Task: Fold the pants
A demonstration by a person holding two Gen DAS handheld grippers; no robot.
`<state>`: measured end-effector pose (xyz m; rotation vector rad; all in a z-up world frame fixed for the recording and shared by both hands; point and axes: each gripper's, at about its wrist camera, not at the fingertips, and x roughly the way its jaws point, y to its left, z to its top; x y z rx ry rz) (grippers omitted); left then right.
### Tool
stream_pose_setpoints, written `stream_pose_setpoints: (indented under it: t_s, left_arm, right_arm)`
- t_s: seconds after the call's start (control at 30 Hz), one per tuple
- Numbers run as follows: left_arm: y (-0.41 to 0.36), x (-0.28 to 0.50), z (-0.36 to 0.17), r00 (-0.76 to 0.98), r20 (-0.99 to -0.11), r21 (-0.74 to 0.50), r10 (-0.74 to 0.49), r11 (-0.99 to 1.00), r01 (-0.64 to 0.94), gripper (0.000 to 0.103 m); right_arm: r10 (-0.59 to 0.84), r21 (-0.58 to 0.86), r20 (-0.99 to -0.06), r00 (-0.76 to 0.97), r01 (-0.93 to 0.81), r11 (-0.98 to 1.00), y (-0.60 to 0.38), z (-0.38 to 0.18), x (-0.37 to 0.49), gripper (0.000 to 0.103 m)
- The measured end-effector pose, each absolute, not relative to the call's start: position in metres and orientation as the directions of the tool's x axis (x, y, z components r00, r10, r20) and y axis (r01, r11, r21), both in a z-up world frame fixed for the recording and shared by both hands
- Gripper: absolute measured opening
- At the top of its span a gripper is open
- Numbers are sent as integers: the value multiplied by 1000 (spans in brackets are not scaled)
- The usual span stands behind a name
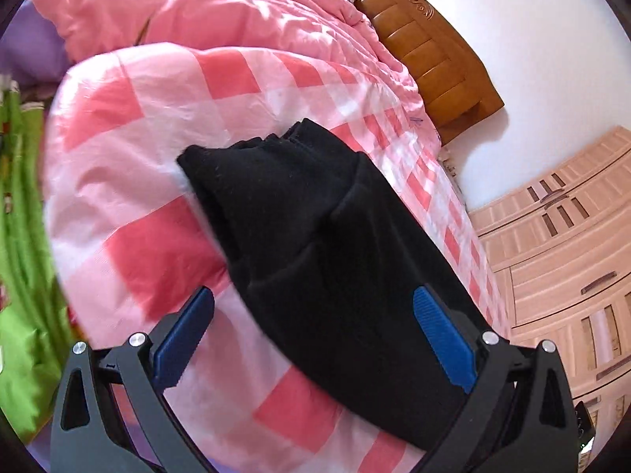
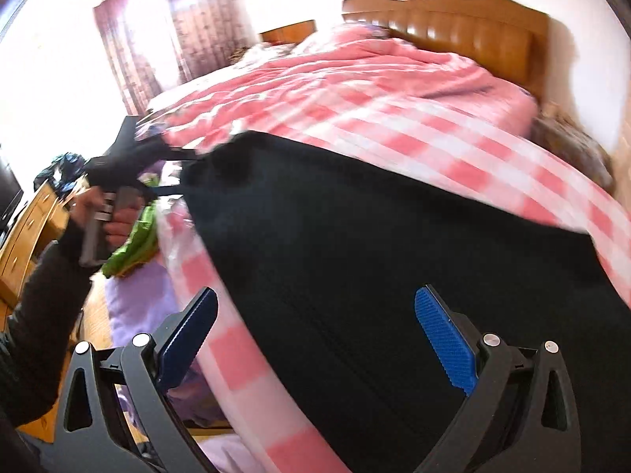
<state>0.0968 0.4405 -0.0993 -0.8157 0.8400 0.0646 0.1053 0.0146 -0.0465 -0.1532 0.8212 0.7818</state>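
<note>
Both my left fingers [image 1: 313,339] and right fingers [image 2: 315,341] gape wide over the black pants [image 1: 315,213] lying on the pink checked bed [image 1: 157,126].

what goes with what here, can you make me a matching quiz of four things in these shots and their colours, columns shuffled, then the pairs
Things:
1. pants
2. headboard
3. pads on the left gripper
4. checked sheet

Colours:
A. blue
B. pink and white
C. black
D. brown wood

Pairs: 1-C, 2-D, 3-A, 4-B
</note>
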Motion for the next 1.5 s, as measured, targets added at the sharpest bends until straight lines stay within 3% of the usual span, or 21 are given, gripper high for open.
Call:
stream_pose_setpoints:
  t_s: [0.17, 0.4, 0.43, 0.5, 0.53, 0.7, 0.87, 0.97, 1.0, 1.03, 1.17, 1.37, 1.5]
  left_arm:
    - [449, 115, -107, 704, -653, -641, -281, 700, -315, 101]
    - [466, 114, -118, 802, -492, -771, -339, 598, -219, 100]
    - [466, 112, -116, 813, -481, -773, -328, 597, -217, 96]
    - [465, 113, -115, 817, -504, -740, -279, 628, -242, 71]
    - [464, 114, -116, 802, -540, -715, -256, 642, -276, 44]
    - [458, 107, -109, 810, -557, -664, -185, 685, -301, 29]
    - [415, 102, -54, 814, -581, -430, -18, 855, -288, 25]
    - [376, 102, -18, 833, -551, -288, 43, 927, -239, 24]
    - [366, 101, -10, 840, -540, -263, 49, 939, -224, 19]
    - [344, 98, 5, 852, -521, -224, 43, 957, -185, 13]
    - [266, 89, 27, 880, -475, -72, 15, 996, -55, 13]
    - [140, 77, -6, 861, -497, 65, -103, 986, 155, 12]
    - [79, 82, -62, 798, -590, 168, -127, 947, 274, 15]
  right_arm:
    - [565, 170, -728, 388, -696, 697, 51, -50, 115, 97]
    - [578, 209, -743, 339, -702, 681, 75, -65, 116, 97]
    - [574, 206, -746, 337, -703, 681, 80, -66, 115, 97]
    - [573, 209, -748, 334, -701, 681, 87, -67, 119, 97]
    - [575, 213, -748, 332, -700, 681, 91, -68, 121, 97]
    - [544, 184, -766, 344, -692, 698, 111, -74, 141, 97]
    - [366, 47, -859, 358, -658, 752, 132, -107, 161, 99]
    - [370, 22, -849, 376, -676, 737, 130, -106, 155, 98]
    - [390, 51, -844, 367, -669, 741, 122, -99, 154, 98]
    - [429, 85, -820, 379, -660, 746, 109, -88, 152, 98]
    - [521, 204, -694, 497, -558, 804, 25, -41, 145, 98]
    - [464, 344, -599, 653, -313, 885, -111, -18, 141, 99]
    - [445, 420, -622, 644, -206, 884, -161, -37, 137, 99]
